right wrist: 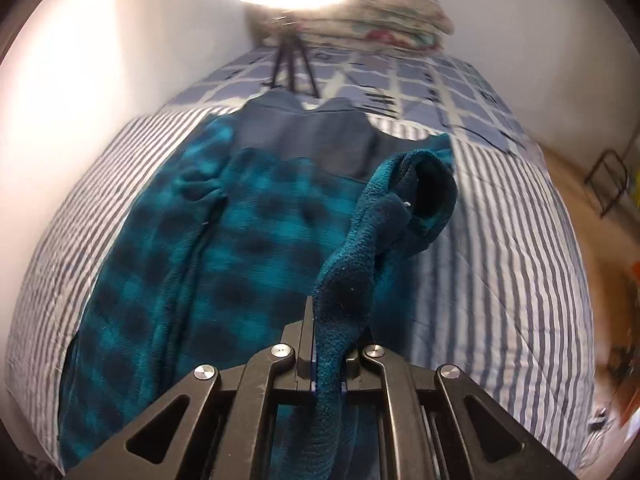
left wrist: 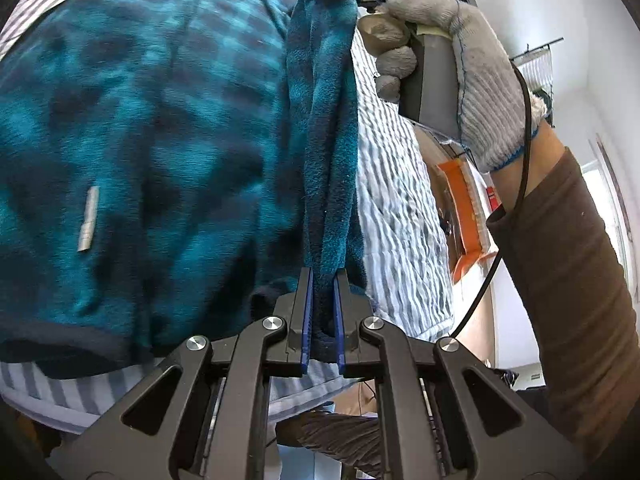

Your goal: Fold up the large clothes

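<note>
The teal fleece garment (right wrist: 248, 240) lies spread flat on my striped bed cover (right wrist: 512, 248), its dark collar end towards the far checked quilt (right wrist: 420, 76) and its hem nearest me. One sleeve (left wrist: 328, 132) is lifted off the bed and stretched between my two tools, so its long axis runs straight from one gripper to the other. My left gripper (left wrist: 323, 308) has its blue pads pressed together on the near end of that sleeve, and the fleece bunches between them. My right gripper (right wrist: 329, 344) is pinched shut on the other end; from its own camera the cuff (right wrist: 424, 196) flops open beyond the fingers. From the left camera I see that right gripper at the top of the strip, with my gloved right hand (left wrist: 452, 68) around its handle and a black cable trailing down past my brown sleeve (left wrist: 568, 288).

What matters for the fold, I judge, is that the body of the garment lies to the left of the held sleeve in both views. So the sleeve has to swing that way, across the chest, staying taut along its length. The left gripper sits low, close to the hem; the right one is at the cuff end and would have to carry the cuff the farther way
</note>
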Action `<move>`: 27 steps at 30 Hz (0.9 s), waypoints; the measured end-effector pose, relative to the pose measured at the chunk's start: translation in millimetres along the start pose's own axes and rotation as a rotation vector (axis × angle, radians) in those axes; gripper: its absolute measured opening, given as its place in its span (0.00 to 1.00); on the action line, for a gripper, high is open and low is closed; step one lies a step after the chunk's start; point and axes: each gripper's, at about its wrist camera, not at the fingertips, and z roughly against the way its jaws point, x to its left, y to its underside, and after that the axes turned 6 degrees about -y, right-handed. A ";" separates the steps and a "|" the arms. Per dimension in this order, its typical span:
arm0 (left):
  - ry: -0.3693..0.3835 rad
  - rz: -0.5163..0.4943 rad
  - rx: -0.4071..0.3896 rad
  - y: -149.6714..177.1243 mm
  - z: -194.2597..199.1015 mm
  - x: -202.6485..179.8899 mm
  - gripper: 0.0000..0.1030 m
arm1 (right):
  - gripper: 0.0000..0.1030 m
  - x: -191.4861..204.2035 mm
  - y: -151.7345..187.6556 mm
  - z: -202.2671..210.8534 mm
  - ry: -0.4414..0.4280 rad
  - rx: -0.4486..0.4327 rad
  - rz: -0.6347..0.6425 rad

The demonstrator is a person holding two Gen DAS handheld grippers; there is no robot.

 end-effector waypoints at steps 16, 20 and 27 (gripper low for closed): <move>-0.060 0.085 0.000 16.5 4.3 32.2 0.07 | 0.05 84.2 7.5 -76.9 0.044 0.109 0.182; -0.065 0.083 -0.003 18.6 5.3 24.6 0.07 | 0.05 85.6 8.3 -73.0 0.042 0.094 0.176; -0.097 0.059 -0.002 7.7 3.8 22.1 0.07 | 0.14 89.6 8.4 -74.8 0.000 0.120 0.211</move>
